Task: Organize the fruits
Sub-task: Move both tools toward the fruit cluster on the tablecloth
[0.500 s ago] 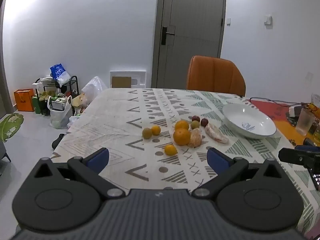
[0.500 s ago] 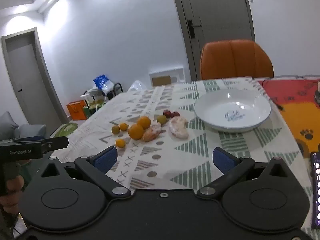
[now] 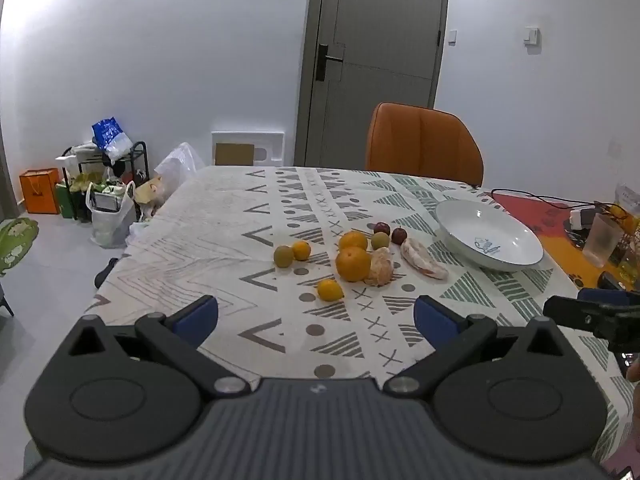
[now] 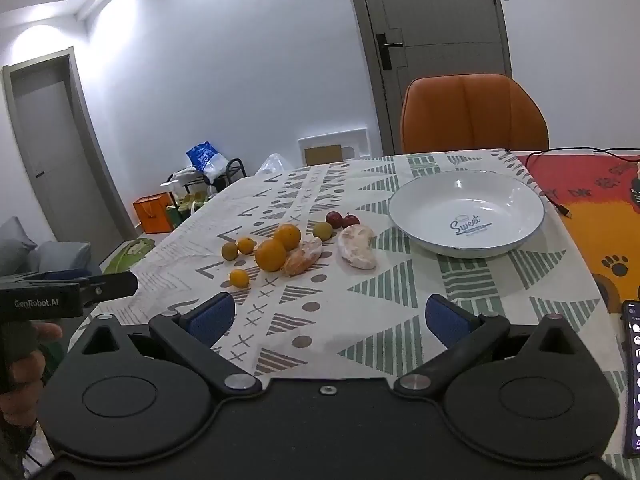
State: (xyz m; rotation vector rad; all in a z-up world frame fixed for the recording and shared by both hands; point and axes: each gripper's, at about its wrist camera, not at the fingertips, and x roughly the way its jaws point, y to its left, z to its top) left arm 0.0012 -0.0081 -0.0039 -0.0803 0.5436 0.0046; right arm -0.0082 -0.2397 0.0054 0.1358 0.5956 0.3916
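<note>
Several fruits lie loose on the patterned tablecloth: two large oranges (image 3: 353, 263) (image 4: 271, 255), a peeled orange (image 3: 380, 266) (image 4: 303, 258), a peeled pale segment (image 3: 423, 259) (image 4: 357, 247), small yellow citrus (image 3: 330, 290) (image 4: 239, 278), green fruits (image 3: 283, 256) and two dark red ones (image 3: 399, 235) (image 4: 334, 219). An empty white bowl (image 3: 460, 216) (image 4: 412, 200) stands to their right. My left gripper (image 3: 316, 316) is open and empty at the near table edge. My right gripper (image 4: 328, 316) is open and empty, nearer the bowl.
An orange chair (image 3: 424, 144) stands at the table's far side before a grey door (image 3: 380, 60). A cable, cup (image 3: 604, 240) and clutter lie at the right on an orange mat (image 4: 600, 200). A phone (image 4: 632, 380) lies at the right edge. Bags and a rack (image 3: 100, 184) stand on the floor at left.
Both views have shifted only slightly; the grippers stay open and the fruits have not moved.
</note>
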